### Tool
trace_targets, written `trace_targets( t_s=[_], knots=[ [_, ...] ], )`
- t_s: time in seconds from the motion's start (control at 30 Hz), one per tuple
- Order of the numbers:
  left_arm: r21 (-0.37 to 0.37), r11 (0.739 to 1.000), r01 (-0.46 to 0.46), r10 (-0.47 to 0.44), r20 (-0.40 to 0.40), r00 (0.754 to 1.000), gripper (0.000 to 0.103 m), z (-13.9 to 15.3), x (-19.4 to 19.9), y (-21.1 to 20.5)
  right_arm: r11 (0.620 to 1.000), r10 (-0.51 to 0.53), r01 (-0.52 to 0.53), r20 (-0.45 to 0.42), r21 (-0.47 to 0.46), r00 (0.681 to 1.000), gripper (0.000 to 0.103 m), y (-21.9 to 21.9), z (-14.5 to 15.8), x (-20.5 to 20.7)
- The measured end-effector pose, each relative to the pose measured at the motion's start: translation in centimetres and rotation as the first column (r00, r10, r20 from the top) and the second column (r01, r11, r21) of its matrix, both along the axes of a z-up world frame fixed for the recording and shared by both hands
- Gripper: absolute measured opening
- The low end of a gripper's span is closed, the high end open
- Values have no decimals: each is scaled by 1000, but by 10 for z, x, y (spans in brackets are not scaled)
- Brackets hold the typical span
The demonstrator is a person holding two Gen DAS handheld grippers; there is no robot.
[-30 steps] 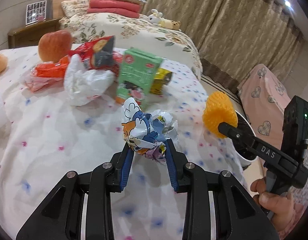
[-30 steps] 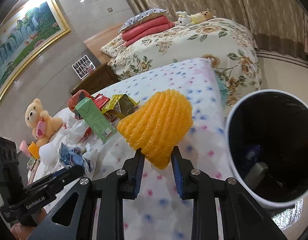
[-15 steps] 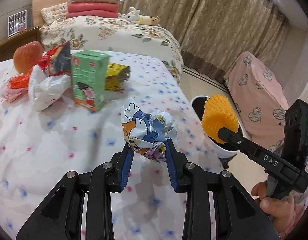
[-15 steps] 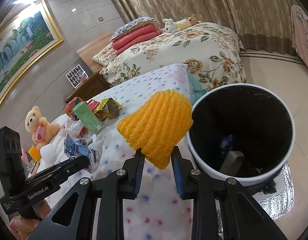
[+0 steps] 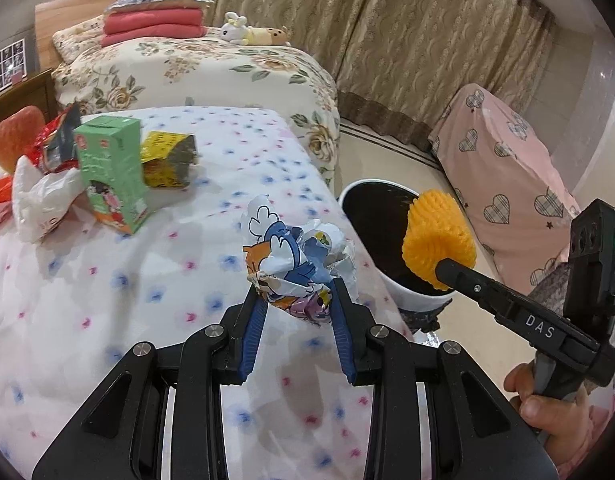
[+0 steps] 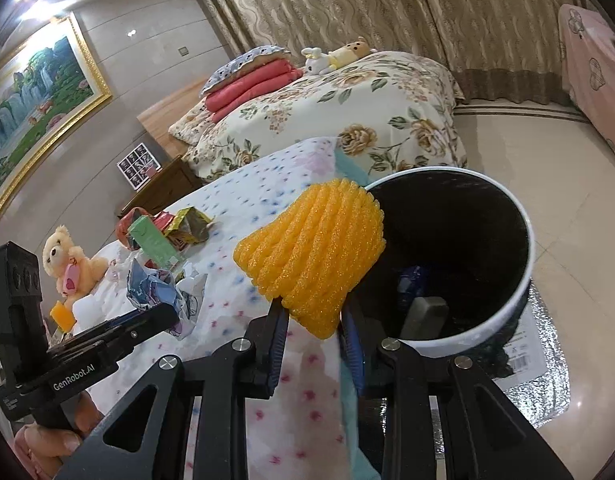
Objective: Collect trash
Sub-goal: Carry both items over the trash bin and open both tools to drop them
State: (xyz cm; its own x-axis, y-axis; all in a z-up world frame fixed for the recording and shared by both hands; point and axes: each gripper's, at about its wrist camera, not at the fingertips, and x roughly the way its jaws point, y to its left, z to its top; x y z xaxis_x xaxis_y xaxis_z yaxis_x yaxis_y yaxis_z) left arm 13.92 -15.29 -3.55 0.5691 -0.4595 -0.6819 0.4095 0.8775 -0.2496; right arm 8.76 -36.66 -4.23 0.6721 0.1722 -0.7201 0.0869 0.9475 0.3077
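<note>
We find the orange foam fruit net [image 6: 311, 256] pinched at its lower end between the blue pads of the right gripper [image 6: 313, 334], held in the air at the near rim of the trash bin [image 6: 523, 280]. In the left wrist view the same net [image 5: 439, 240] hangs over the bin's dark opening [image 5: 371, 220]. The bin is white outside, black inside, and stands on the floor just beside the bed [image 5: 107, 280]; we note dark and grey items at its bottom, too dim to identify.

The left gripper [image 5: 297, 308] is clamped on a crumpled cartoon-printed wrapper [image 5: 295, 260], held above the dotted bedsheet near the bed's edge.

Remaining on the bed, well apart from both grippers, we record a green drink carton [image 5: 111, 172] standing upright, a yellow snack packet [image 5: 167, 158] just beside it, a white plastic bag [image 5: 39, 196], a red wrapper [image 5: 55, 144] and an apple [image 5: 15, 136]. A teddy bear [image 6: 67, 264] sits farther back.
</note>
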Motion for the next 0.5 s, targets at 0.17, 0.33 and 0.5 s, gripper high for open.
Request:
trace_targets(
  t_s=[0.17, 0.33, 0.5],
  knots=[
    [8, 1000, 21, -21, 6, 1000, 31, 1, -1, -13, 1000, -25, 25, -1, -3, 1000, 27, -13, 0, -5],
    [16, 999, 43, -43, 9, 999, 30, 3, -1, -25, 999, -49, 49, 2, -3, 999, 27, -26, 1, -8],
    [25, 998, 64, -64, 12, 998, 31, 3, 2, -38, 998, -67, 67, 2, 0, 998, 27, -36, 1, -10]
  ],
)
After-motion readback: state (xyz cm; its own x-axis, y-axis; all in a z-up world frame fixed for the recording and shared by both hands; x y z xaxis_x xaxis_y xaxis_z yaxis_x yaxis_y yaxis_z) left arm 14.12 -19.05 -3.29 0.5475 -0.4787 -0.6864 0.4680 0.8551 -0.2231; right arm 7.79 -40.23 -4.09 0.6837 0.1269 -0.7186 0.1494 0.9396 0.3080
